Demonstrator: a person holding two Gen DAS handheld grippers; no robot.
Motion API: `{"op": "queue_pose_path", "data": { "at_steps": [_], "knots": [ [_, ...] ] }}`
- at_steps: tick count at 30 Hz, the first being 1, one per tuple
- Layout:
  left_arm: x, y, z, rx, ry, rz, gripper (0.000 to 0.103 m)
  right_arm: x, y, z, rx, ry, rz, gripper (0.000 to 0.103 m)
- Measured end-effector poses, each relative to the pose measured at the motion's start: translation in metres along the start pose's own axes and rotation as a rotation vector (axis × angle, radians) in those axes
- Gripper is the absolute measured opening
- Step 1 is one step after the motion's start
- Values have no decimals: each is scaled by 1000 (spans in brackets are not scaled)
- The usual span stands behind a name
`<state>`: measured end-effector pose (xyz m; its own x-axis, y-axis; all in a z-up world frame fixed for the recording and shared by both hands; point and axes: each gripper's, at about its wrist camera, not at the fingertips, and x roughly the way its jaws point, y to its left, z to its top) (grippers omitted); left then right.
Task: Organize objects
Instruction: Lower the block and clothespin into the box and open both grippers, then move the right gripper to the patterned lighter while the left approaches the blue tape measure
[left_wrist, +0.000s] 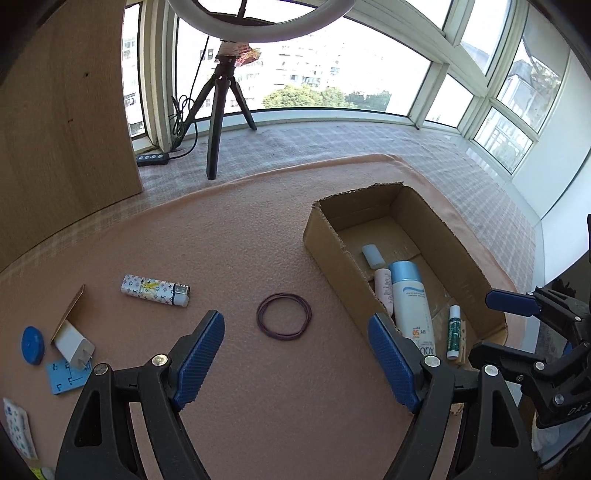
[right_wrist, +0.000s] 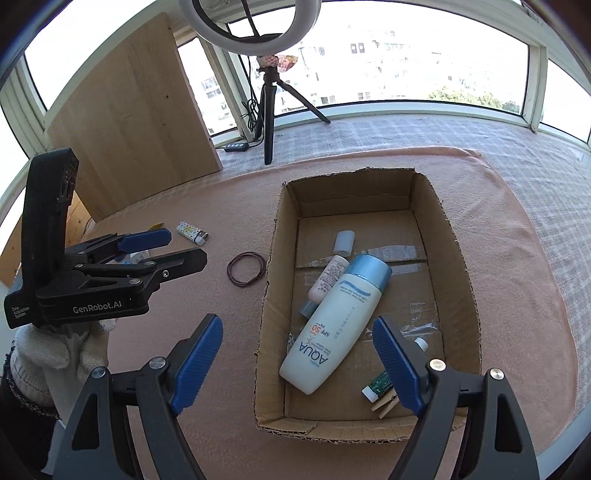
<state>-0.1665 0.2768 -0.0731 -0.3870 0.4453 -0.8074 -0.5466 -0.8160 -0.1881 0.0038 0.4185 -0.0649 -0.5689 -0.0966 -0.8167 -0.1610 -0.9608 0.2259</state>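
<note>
On the pink cloth (right_wrist: 369, 458) by the bay window, our open brown cardboard box (right_wrist: 460, 258) holds a white blue-capped AQUA sunscreen bottle (right_wrist: 332, 332). A purple rubber-band loop (left_wrist: 284, 316) lies just left of the box. Our left gripper (left_wrist: 295, 363) and right gripper (right_wrist: 297, 365) both gape wide, empty.

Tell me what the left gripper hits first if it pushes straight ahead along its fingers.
Probably the ring of rubber bands, lying on the cloth between the open left gripper fingers' line; depth is uncertain.

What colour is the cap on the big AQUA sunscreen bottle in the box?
Light blue cap on the white AQUA sunscreen bottle; clearest in the right wrist view.
</note>
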Motion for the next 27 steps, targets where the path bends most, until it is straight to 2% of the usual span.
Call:
{"op": "queue_pose_path", "data": {
  "at_steps": [13,18,24,27],
  "knots": [
    [-43,93,-55,-132,9,112,83,33,63,16,-98,12,71,80],
    [-58,135,-72,-200,8,151,83,48,85,22,-143,-9,53,80],
    [-70,180,-86,-259,7,197,80,74,103,41,-139,18,71,80],
    [-73,202,-90,-291,5,230,77,87,115,49,-165,32,53,80]
  ]
}}
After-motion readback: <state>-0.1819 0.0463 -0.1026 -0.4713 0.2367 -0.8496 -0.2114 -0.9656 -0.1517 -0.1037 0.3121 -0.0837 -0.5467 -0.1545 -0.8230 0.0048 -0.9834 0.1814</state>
